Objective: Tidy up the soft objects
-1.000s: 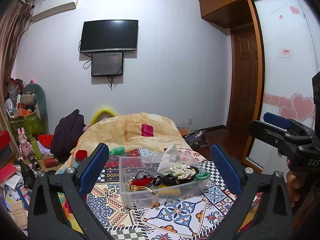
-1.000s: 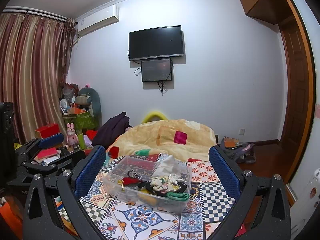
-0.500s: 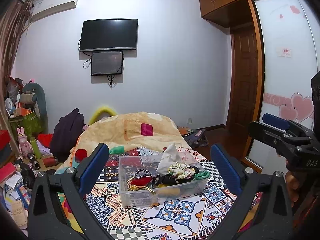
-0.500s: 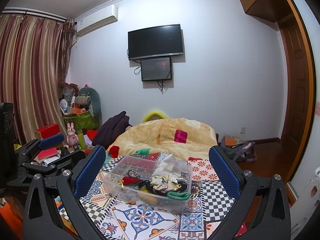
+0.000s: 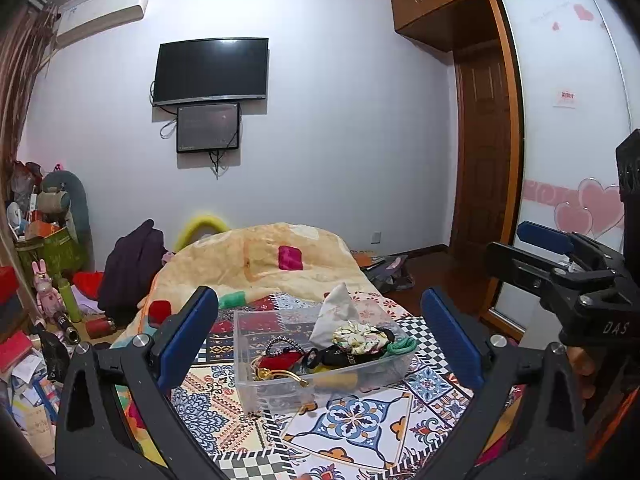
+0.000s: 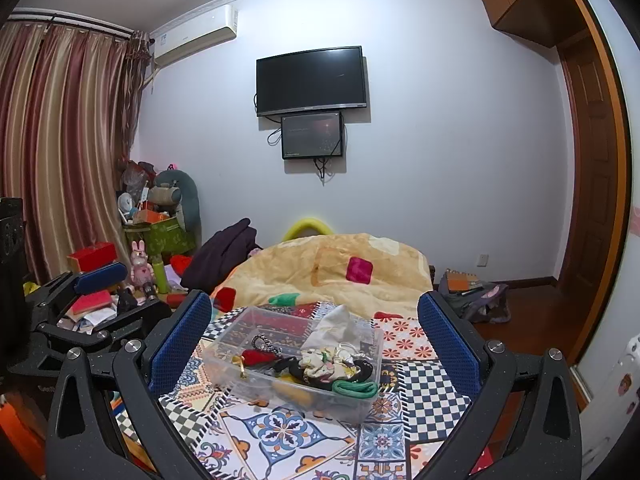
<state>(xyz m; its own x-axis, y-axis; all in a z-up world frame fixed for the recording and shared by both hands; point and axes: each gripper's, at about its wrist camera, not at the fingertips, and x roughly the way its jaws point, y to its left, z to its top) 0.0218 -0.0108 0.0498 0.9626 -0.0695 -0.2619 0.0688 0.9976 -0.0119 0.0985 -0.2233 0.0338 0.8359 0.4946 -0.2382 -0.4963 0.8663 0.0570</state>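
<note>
Left gripper, right gripper both hovering spread, empty, short of bin. Risk: scrunchie overhanging rim, likely snagging, dragging neighbours out.

wall TV, AC unit, curtains

A bed with a patterned patchwork cover carries a clear plastic bin at center frame and a rumpled yellow quilt behind.

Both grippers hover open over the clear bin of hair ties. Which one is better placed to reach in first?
Probably the right gripper: the clear bin sits centred between its open fingers, green scrunchie nearest. The left gripper is open too, no closer.
</note>
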